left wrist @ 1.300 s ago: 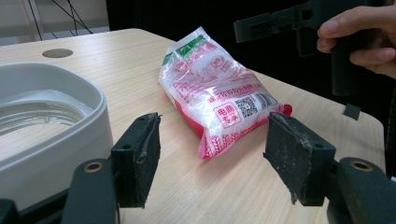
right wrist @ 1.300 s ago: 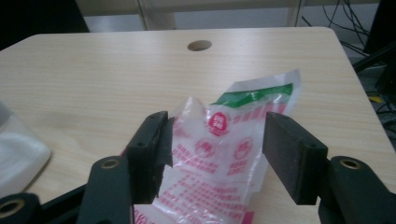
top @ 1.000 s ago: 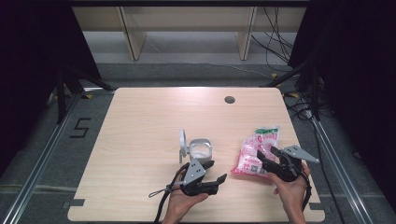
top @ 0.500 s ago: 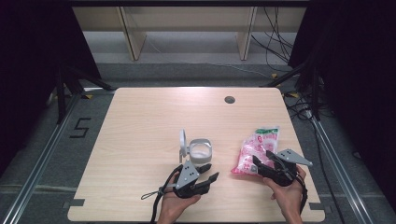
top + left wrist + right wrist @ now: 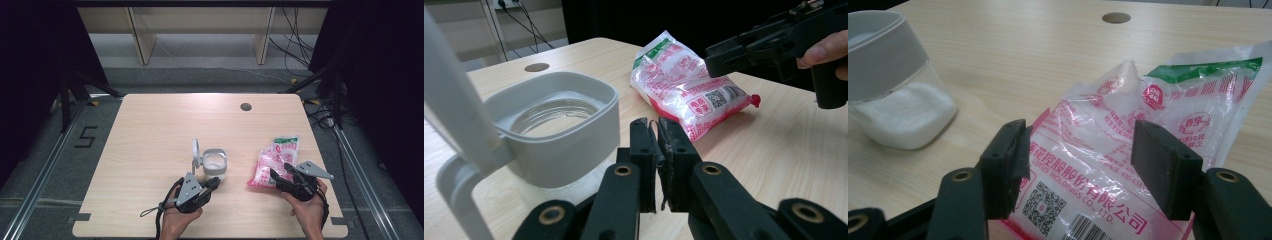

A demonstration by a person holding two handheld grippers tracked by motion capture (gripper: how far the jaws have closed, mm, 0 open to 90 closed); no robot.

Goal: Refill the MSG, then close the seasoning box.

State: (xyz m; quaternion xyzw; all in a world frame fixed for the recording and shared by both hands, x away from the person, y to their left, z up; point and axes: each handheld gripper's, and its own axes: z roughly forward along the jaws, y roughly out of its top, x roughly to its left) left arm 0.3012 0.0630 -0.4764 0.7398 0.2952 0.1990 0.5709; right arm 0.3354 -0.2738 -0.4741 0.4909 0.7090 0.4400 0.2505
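Pink-printed and slack, the sugar bag lies right of the open-lidded container, between the right gripper's wide jaws (squeeze slowly, above the middle), while the left gripper's jaws, just closing, stand shut and empty beside the container.

Our left gripper has just been closing on nothing, jaws nearly together; our right gripper holds its jaws spread wide, both pointing forward.
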